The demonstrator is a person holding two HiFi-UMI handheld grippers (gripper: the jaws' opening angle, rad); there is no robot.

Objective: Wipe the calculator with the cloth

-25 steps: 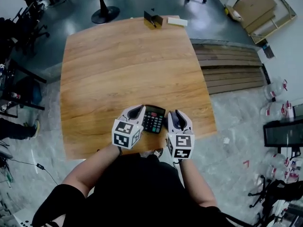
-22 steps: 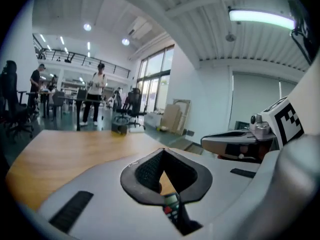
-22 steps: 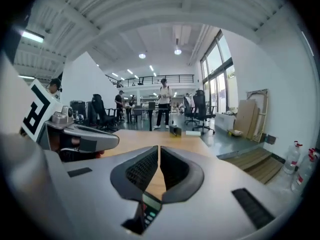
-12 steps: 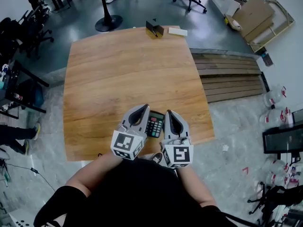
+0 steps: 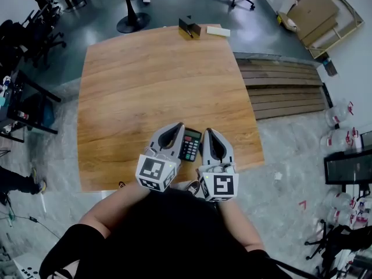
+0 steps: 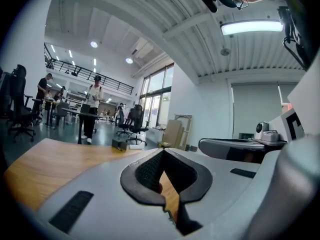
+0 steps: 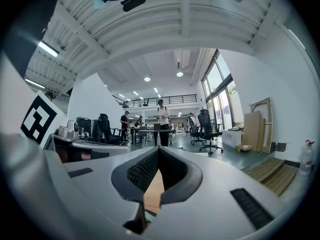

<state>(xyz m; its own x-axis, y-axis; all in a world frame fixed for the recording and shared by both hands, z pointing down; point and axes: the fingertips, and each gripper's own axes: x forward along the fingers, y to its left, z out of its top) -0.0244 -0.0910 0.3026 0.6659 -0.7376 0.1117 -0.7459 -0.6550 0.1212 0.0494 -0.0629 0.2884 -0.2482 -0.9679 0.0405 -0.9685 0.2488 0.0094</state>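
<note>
No text, brand or number can be read; the key legends on the small black rectangular calculator [image 5: 190, 145] are too small to make out

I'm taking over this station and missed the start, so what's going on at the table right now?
A person stands at the near edge of the wooden table with a gripper in each hand. The left gripper and right gripper are both shut with nothing in them, one on each side of the calculator lying on the table. No wiping is under way, and no cloth shows near it. A small dark box and a pale flat item sit at the far edge.
</note>
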